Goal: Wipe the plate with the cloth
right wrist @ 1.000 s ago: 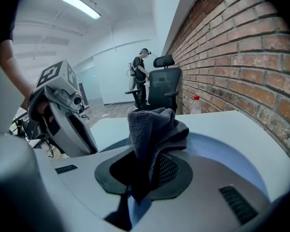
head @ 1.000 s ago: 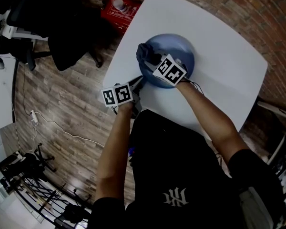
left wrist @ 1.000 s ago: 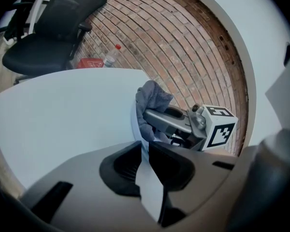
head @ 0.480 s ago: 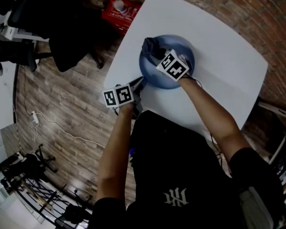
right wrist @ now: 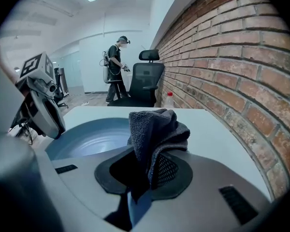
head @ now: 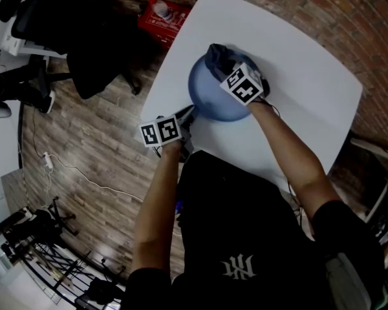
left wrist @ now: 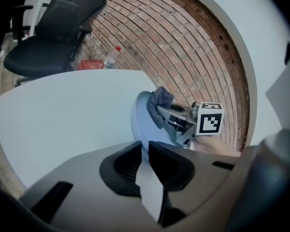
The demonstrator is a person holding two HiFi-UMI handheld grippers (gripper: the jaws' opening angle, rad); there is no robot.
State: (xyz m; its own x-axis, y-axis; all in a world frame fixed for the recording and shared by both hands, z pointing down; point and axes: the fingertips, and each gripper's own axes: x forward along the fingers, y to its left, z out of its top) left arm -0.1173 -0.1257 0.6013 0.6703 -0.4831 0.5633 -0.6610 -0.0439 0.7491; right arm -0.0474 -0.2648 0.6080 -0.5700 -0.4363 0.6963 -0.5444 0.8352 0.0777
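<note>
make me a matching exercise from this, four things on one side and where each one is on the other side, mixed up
Things
1. cloth
2. plate
3. bottle
4. office chair

Places
a. rim pinched by the left gripper
b. at the red box
c. standing on the wood floor
d. clamped in the right gripper

Pairs: 1-d, 2-a, 3-b, 4-c

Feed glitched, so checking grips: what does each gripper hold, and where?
The right gripper pinches the cloth by a bunched fold, the rest sticking out past the jaws. The left gripper clamps the plate by its near rim.
</note>
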